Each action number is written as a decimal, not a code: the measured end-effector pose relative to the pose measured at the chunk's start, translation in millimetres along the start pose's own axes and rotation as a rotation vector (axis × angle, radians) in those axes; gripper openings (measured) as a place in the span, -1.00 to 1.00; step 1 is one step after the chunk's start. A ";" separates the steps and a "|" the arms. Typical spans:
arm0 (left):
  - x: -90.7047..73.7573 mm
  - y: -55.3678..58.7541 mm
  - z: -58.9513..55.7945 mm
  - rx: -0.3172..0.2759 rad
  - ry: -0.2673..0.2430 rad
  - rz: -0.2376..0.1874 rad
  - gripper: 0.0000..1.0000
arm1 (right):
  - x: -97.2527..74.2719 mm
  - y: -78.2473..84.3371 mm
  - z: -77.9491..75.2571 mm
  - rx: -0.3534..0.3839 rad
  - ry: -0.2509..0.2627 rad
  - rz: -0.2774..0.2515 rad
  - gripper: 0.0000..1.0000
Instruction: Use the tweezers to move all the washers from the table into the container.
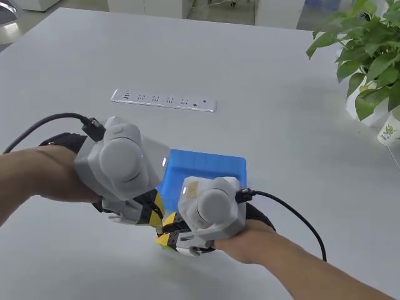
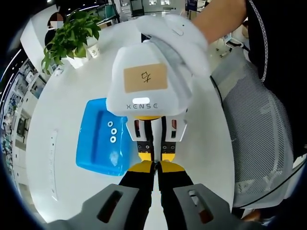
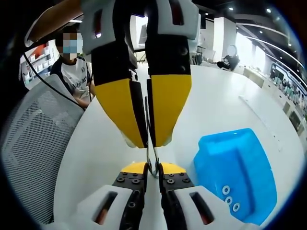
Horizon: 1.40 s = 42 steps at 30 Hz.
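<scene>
Beside the container (image 2: 91, 153), left claw (image 2: 156, 166) and right claw (image 2: 154, 154) both pinch the thin tweezers (image 3: 152, 163); an uneven release could drop them onto the desk (image 1: 281, 112).

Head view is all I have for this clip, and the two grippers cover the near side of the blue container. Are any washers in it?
Observer: Yes. The left gripper view shows three washers in a row inside the blue container.
Operator: And where are the tweezers?
Observer: In the right gripper view a thin metal strip, apparently the tweezers, is pinched where the fingers of the right gripper meet those of the left gripper.
</scene>
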State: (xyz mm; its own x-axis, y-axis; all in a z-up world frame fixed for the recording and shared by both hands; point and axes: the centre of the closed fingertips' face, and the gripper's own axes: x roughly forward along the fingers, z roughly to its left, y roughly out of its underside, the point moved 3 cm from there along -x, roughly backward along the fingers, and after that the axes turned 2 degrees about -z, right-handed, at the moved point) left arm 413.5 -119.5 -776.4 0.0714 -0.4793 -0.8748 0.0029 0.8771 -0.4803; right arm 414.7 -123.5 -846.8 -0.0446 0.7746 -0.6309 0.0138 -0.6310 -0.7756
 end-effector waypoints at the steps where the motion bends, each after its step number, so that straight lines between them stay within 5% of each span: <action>1: -0.1 0.1 0.0 -0.001 0.001 0.000 -0.87 | -0.1 -0.1 0.5 -0.002 -0.002 0.000 -0.78; 26: -7.9 -2.2 -0.9 -0.001 0.003 0.000 -0.87 | -4.4 -7.0 2.4 -0.028 -0.007 -0.001 -0.79; 42: -26.8 -11.9 4.4 0.011 -0.002 0.003 -0.87 | -17.9 -23.3 -2.9 -0.051 0.004 -0.011 -0.79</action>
State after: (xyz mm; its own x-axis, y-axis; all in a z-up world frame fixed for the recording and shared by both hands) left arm 416.0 -117.0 -747.0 0.0733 -0.4770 -0.8759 0.0142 0.8786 -0.4773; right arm 418.1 -122.5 -817.5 -0.0409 0.7818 -0.6222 0.0641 -0.6194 -0.7825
